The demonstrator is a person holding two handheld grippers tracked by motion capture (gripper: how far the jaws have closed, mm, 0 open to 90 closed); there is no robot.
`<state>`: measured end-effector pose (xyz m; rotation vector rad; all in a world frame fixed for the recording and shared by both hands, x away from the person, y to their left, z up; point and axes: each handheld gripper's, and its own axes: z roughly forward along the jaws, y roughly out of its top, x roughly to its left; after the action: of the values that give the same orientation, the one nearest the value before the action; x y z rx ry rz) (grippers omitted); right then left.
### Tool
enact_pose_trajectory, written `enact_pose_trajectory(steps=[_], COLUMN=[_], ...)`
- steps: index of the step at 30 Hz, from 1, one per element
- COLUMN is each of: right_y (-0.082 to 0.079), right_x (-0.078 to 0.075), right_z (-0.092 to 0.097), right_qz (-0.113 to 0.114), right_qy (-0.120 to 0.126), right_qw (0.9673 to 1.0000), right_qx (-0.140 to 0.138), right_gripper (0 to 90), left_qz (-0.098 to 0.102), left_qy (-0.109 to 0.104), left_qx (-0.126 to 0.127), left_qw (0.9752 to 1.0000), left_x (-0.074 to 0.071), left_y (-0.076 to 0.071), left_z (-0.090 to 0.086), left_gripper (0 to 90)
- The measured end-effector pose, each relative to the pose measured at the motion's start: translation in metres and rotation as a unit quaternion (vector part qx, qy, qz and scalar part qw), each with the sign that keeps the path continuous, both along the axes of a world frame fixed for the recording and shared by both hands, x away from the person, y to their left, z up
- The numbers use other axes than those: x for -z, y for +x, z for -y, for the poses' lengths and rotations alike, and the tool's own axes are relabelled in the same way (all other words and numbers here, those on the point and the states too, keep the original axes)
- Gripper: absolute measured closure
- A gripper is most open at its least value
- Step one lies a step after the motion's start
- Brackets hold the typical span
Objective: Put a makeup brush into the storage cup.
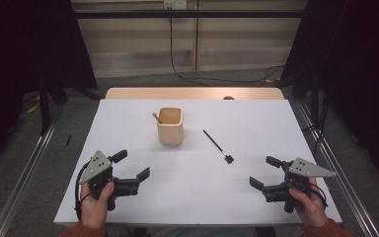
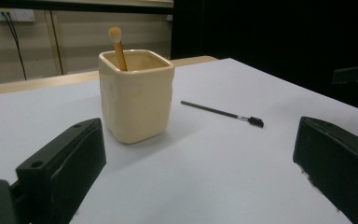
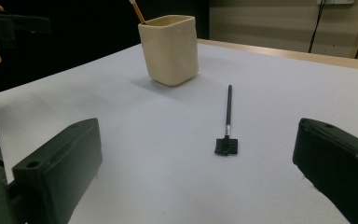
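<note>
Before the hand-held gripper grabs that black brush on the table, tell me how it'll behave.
The black brush looks thin and stiff, so probably light. Its slim handle lies flat on the table, leaving little to pinch, and it may skid. The wider flat head should keep it from rolling far.

Stood at the middle of the tabletop (image 1: 128, 123): a cup (image 1: 170, 126), a stick (image 1: 156, 117) leaning inside. Lay to its right, well apart: a brush (image 1: 218, 146). Flanked both from nearer: left hand-held gripper (image 1: 134, 165), right hand-held gripper (image 1: 265, 171).
</note>
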<state>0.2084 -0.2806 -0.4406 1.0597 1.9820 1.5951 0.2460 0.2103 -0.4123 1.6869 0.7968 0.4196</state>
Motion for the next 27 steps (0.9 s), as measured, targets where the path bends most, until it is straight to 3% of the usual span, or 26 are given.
enact_pose_trajectory(steps=[8, 14, 22, 27], right_y=[0.002, 0.004, 0.013, 0.022], right_x=[-0.001, -0.004, -0.011, -0.015], right_z=[0.000, 0.001, 0.000, -0.006], right_qz=[-0.001, 0.003, 0.004, 0.002], right_qy=[0.003, 0.003, 0.013, 0.004], right_qw=[1.0000, 1.0000, 0.9998, 1.0000], right_qx=[-0.001, 0.004, 0.013, 0.009], right_gripper=[0.2, 0.1, 0.7, 0.4], left_qz=[-0.003, -0.011, -0.006, -0.007], left_qy=[0.007, 0.001, 0.004, 0.002], left_qx=[0.017, 0.012, 0.007, 0.005], left_qw=[0.9998, 0.9999, 0.9999, 1.0000], left_x=[0.006, 0.007, 0.006, 0.007], left_y=[-0.003, -0.002, -0.004, -0.004], left_z=[0.007, 0.005, 0.006, 0.005], left_gripper=[2.1, 2.1, 2.1, 2.0])
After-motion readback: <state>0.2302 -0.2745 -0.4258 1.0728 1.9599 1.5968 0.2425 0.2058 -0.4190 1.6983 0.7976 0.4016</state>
